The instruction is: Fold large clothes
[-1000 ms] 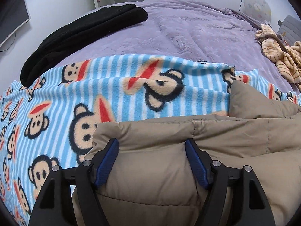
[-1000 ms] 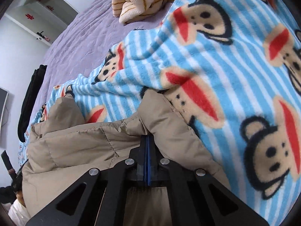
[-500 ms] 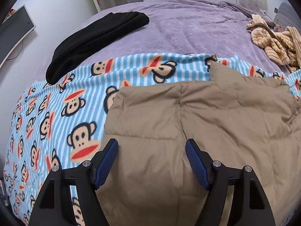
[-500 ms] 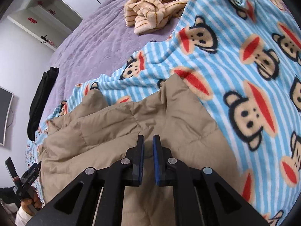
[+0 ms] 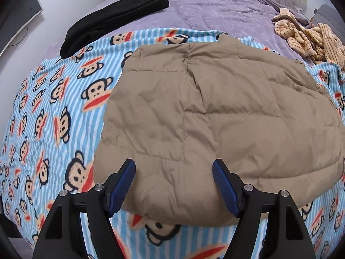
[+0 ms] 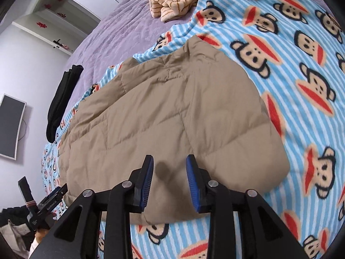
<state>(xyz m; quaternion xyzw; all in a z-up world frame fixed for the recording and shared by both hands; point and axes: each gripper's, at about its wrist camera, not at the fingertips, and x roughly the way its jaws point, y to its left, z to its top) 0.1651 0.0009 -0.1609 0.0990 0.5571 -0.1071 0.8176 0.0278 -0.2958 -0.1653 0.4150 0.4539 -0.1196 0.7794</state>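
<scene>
Letting go after a fold, I judge: the tan quilted puffer jacket (image 5: 215, 116) lies doubled on the blue-striped monkey-print fleece blanket (image 5: 54, 112) over the purple bed (image 5: 215, 15). My left hand-held gripper (image 5: 174, 185) hangs spread above its near edge, pinching nothing. My right hand-held gripper (image 6: 170, 179) has just been opening, nothing between the pads. The jacket's long axis runs left to right across the bed. Next comes regripping one short end to fold it across.

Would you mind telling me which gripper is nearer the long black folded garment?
Left. The left gripper hovers over the tan jacket's end toward the black garment; the right gripper is over the far end.
</scene>
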